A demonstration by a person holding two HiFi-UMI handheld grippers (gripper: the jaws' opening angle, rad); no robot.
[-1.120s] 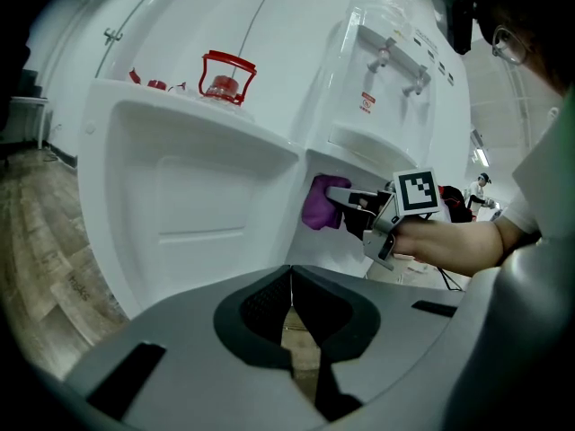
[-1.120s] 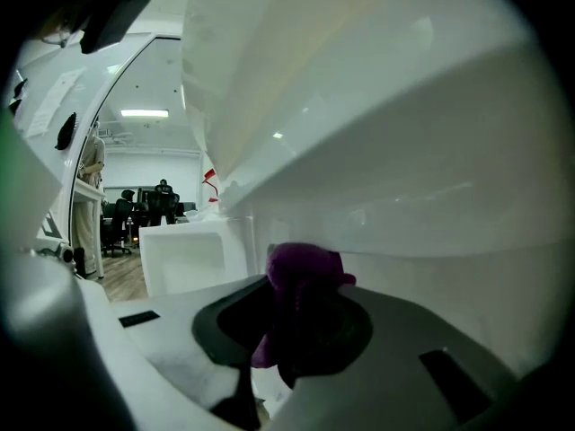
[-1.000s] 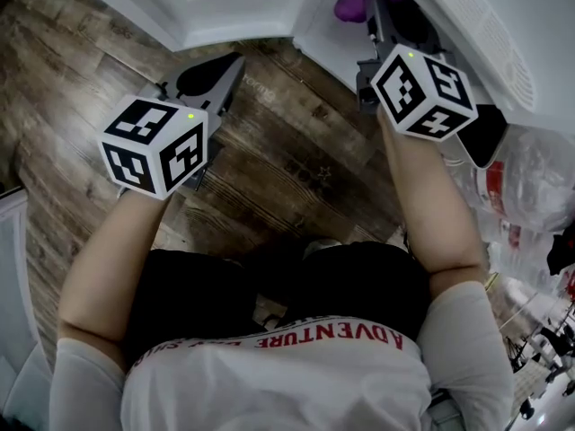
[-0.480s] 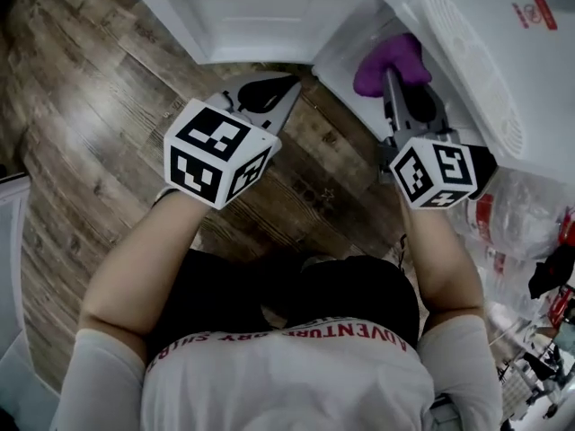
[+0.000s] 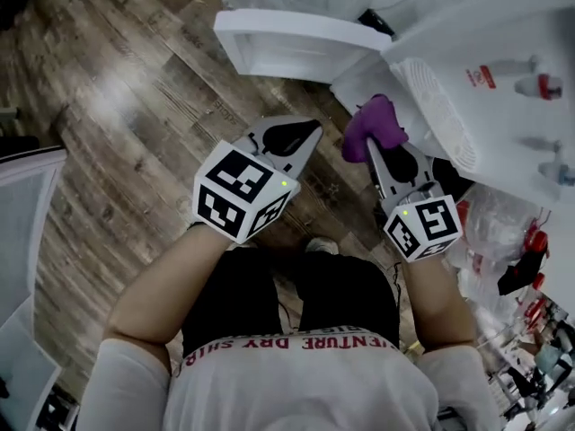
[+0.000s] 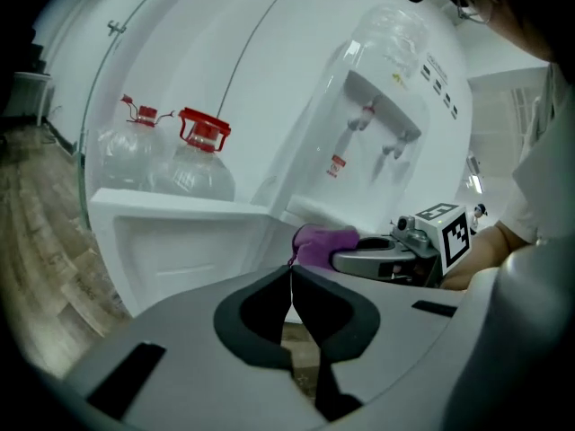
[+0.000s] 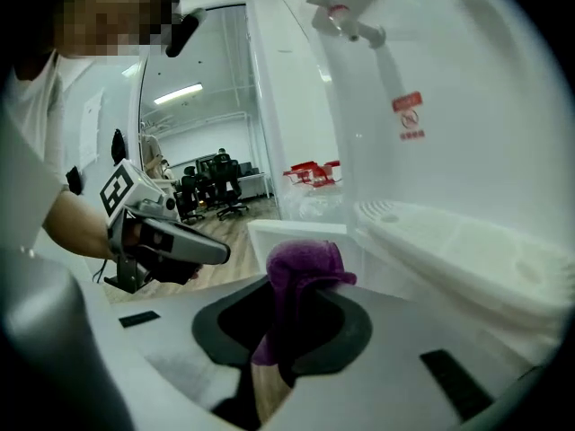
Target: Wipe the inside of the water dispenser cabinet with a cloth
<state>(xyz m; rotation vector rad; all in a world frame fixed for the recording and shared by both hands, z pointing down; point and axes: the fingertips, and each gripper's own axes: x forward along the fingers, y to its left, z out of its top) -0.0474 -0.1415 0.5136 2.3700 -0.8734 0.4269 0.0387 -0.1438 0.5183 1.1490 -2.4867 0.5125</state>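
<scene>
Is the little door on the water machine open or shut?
Open. The cabinet door sticks out over the wooden floor, turned away from the water dispenser.

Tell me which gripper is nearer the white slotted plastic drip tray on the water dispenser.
Right. The right gripper, shut on a purple cloth, sits just beside the white slotted drip tray; the left gripper, shut, is farther off over the wooden floor.

Dispenser (image 5: 490, 97) stands on the floor (image 5: 135, 115) at right, door (image 5: 296, 48) open leftward, bottles (image 6: 193, 164) behind it. Cloth (image 5: 371, 119) sits before the cabinet (image 5: 364, 86), in the right hand-held gripper (image 5: 377, 151).
</scene>
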